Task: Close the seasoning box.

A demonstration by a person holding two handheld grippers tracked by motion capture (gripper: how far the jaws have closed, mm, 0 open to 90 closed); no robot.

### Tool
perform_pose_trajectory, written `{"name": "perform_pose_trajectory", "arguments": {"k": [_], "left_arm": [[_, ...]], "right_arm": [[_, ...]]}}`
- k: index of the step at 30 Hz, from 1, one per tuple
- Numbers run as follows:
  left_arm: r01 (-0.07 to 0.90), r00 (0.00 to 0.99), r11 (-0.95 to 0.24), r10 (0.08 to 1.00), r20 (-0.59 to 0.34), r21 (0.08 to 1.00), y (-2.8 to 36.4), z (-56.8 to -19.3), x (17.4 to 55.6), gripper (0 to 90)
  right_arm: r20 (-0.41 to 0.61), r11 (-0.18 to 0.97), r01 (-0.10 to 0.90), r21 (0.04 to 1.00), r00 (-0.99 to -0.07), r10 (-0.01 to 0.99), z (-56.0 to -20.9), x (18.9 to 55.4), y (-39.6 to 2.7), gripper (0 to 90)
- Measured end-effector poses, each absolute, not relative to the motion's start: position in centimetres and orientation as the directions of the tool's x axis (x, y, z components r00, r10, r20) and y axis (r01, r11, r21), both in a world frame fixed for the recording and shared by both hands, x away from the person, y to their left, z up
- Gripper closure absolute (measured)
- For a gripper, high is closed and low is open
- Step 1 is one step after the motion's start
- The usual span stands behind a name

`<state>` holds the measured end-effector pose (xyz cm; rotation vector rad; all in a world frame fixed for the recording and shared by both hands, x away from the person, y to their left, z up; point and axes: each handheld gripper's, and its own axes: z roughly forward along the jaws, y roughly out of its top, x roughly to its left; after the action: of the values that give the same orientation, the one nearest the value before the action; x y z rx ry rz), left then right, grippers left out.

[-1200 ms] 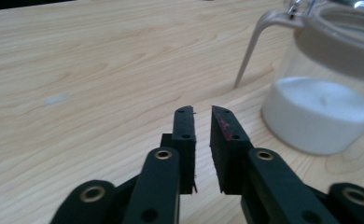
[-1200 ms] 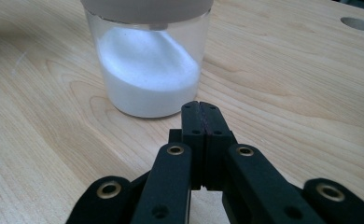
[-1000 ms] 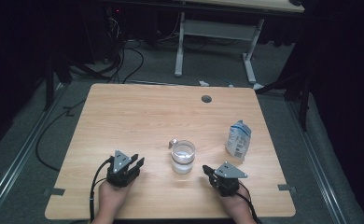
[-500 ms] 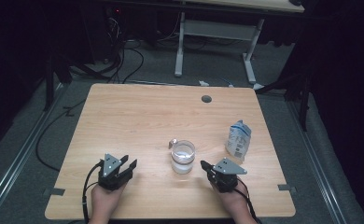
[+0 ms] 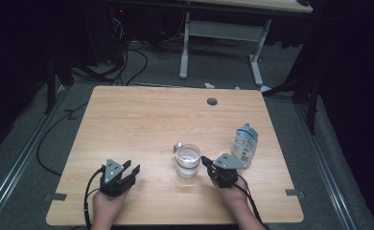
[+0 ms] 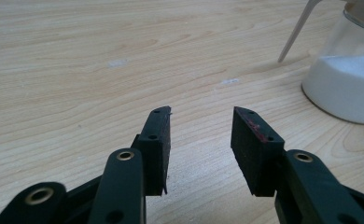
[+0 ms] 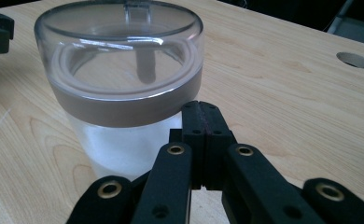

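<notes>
A clear jar (image 5: 188, 161) with a brown-rimmed lid and white powder in it stands on the wooden table (image 5: 146, 120) near the front middle. My right gripper (image 5: 205, 162) is shut with nothing in it, its tips right beside the jar (image 7: 124, 88) on the jar's right. My left gripper (image 5: 131, 168) rests low at the front left; its jaws have just been opening and stand apart with bare table between them (image 6: 200, 122). The jar (image 6: 348, 70) lies off to its right, apart from it.
A small blue-and-white carton (image 5: 245, 143) stands upright right of the jar, just behind my right hand. A round cable hole (image 5: 212, 101) is in the table's far side. Cables trail from both grippers over the front edge. Another desk's legs stand beyond.
My left gripper's jaws have spread wider and the hand sits slightly nearer the front edge. My right gripper has crept left toward the jar, its tips now right beside it.
</notes>
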<state>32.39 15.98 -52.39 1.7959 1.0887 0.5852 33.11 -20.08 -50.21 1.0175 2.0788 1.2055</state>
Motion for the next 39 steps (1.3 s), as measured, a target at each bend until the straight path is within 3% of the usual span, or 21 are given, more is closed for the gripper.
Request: {"name": "perform_pose_trajectory", "arguments": {"k": [39], "left_arm": [[0.436,0.48,-0.151,0.873,-0.088,0.887,17.1,-52.2,32.5,57.8]], "right_arm": [[-0.067,0.343,0.289,0.894,-0.669,0.74,-50.0,30.5,-16.9,89.9]]}}
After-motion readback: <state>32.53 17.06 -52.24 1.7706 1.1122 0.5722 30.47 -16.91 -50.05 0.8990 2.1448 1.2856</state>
